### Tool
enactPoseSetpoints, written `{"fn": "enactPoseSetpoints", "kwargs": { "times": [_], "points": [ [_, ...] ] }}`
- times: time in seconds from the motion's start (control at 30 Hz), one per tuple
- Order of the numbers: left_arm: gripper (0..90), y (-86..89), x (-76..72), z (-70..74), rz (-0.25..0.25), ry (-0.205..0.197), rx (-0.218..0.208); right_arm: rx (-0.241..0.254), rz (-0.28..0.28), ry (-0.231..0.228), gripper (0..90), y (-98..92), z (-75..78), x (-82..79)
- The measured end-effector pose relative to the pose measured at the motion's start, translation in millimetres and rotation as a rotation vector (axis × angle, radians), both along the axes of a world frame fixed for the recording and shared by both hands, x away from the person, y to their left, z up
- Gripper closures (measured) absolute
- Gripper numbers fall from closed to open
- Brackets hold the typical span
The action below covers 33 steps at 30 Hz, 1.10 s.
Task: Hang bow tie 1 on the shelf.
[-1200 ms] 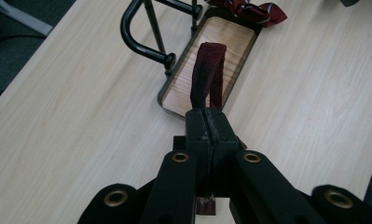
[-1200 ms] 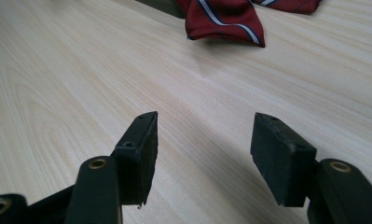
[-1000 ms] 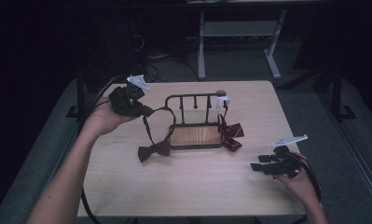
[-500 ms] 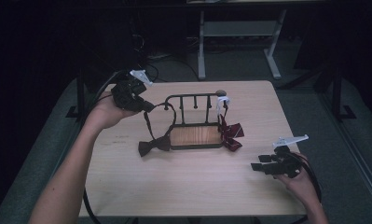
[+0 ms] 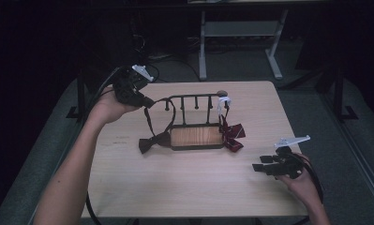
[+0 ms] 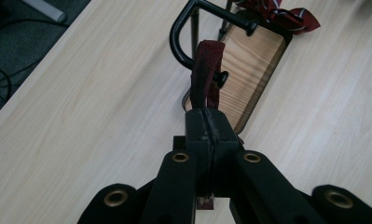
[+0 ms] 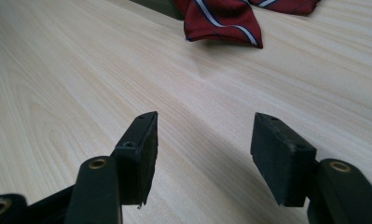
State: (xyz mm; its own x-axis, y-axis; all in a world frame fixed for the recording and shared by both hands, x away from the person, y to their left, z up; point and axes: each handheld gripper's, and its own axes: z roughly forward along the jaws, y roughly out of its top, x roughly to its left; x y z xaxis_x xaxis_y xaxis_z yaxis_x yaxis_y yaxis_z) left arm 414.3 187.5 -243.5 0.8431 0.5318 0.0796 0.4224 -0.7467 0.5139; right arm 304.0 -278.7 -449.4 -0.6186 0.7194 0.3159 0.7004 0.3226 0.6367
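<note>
A black metal rack (image 5: pixel 194 97) with pegs stands on a wooden base (image 5: pixel 196 136) mid-table. A dark bow tie (image 5: pixel 154 142) lies at the base's left end, and its strap (image 5: pixel 148 119) rises to my left gripper (image 5: pixel 145 100), which is shut on it. In the left gripper view the dark red strap (image 6: pixel 205 70) runs from the left gripper (image 6: pixel 207 116) up against a peg knob (image 6: pixel 221 77) at the rack's curved end (image 6: pixel 178 35). A red striped bow tie (image 5: pixel 231 133) hangs at the rack's right end. My right gripper (image 5: pixel 262 164) rests open near the table's right front, its jaws (image 7: pixel 202 140) holding nothing.
The striped tie (image 7: pixel 221 18) lies just ahead of the right gripper on bare tabletop (image 7: pixel 81 70). A metal stand (image 5: pixel 241 33) is on the dark floor beyond the table. Cables trail off the table's left edge (image 5: pixel 88 136).
My left hand has risen slightly and drawn the strap taut, pulling the dark bow tie a little toward the rack. The right gripper has stayed put.
</note>
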Motion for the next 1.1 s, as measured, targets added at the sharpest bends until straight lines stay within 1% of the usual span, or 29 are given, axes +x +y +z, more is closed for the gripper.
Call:
{"fn": "enactPoseSetpoints", "kwargs": {
  "times": [0.17,0.2,0.43,0.6,0.7,0.77,0.83,0.9,0.93,0.97,1.07,1.1],
  "points": [
    [89.3,2.2,6.9,-2.6,0.023,0.003,0.003,0.0,-0.002,0.006,41.2,0.4,-0.1,-0.1],
    [89.3,2.1,7.8,-3.5,0.033,0.01,0.0,0.0,-0.001,0.004,41.2,0.4,-0.1,0.0],
    [88.8,2.2,16.2,-9.8,0.061,0.019,0.04,-0.003,0.006,-0.005,41.2,-0.1,-0.3,0.1],
    [88.3,2.5,22.4,-15.6,0.084,0.026,0.055,0.0,0.001,0.004,41.2,0.3,-0.1,-0.3],
    [88.2,4.2,25.8,-18.8,0.096,0.023,0.062,-0.001,0.003,-0.002,41.2,0.4,0.1,-0.3],
    [88.0,5.2,26.7,-20.8,0.107,0.034,0.061,-0.004,0.004,-0.003,41.2,0.5,0.1,-0.3],
    [87.3,6.6,28.3,-22.6,0.104,0.035,0.072,-0.006,0.006,-0.002,41.2,0.4,-0.3,-0.2],
    [86.5,7.4,27.6,-23.6,0.111,0.041,0.07,-0.006,0.008,-0.004,41.2,0.3,-0.5,0.1],
    [86.0,7.8,27.0,-23.9,0.114,0.039,0.063,-0.005,0.009,-0.005,41.2,0.4,-0.5,0.1],
    [85.2,9.0,27.0,-23.6,0.109,0.033,0.069,-0.003,0.009,-0.005,41.2,0.7,-0.4,0.0],
    [82.5,11.5,24.5,-23.0,0.117,0.029,0.064,0.0,0.01,-0.006,41.2,1.4,-0.4,0.0],
    [80.9,12.7,23.9,-22.0,0.112,0.026,0.064,-0.002,0.011,-0.006,41.2,1.6,-0.5,-0.1]
  ]
}}
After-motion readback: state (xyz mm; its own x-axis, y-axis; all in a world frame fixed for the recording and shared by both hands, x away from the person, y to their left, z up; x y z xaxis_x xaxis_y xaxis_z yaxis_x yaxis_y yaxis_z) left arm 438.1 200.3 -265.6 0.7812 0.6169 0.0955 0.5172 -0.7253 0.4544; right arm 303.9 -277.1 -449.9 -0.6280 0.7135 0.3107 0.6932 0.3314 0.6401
